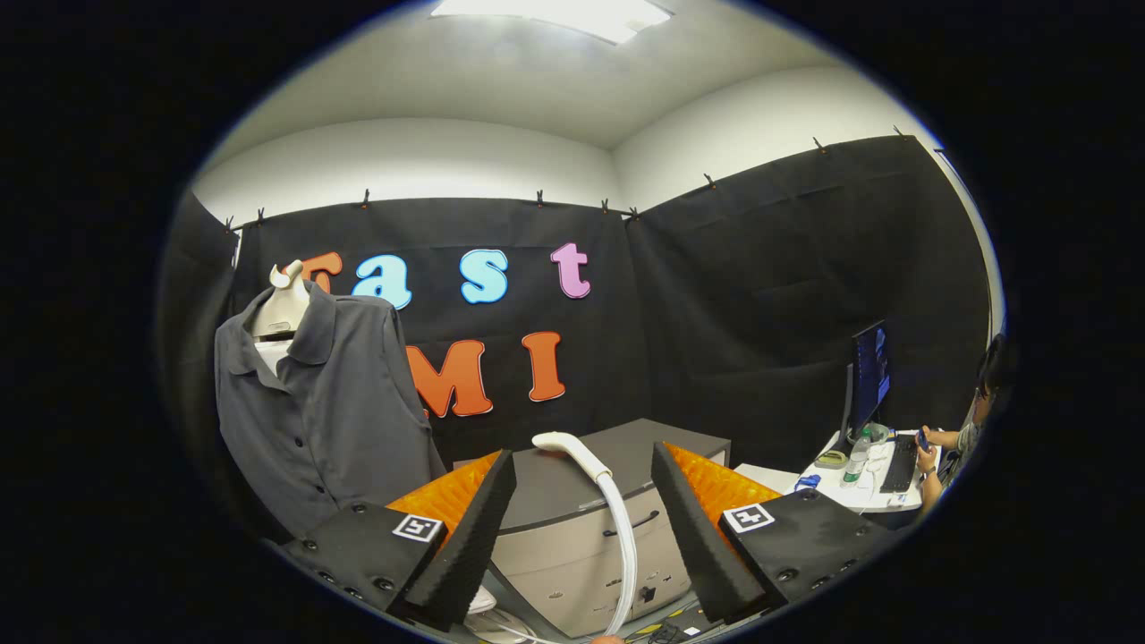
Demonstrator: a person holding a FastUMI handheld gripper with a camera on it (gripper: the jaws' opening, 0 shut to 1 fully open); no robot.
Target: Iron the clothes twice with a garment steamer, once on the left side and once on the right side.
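Garment steamer (597,483) standing upright ahead, between the widely parted, empty fingers of the gripper (581,528), grey shirt (331,411) hanging beyond to the left; likely reach-and-grasp step, calling for advance and closing on the handle.

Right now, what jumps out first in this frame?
The dark grey shirt hanging on a pale mannequin form, off to the left beyond the fingers. Next, the white steamer head on its curved hose, standing in the gap between the open fingers of the gripper, in front of a grey cabinet. Far right, a person sits at a desk with a monitor.
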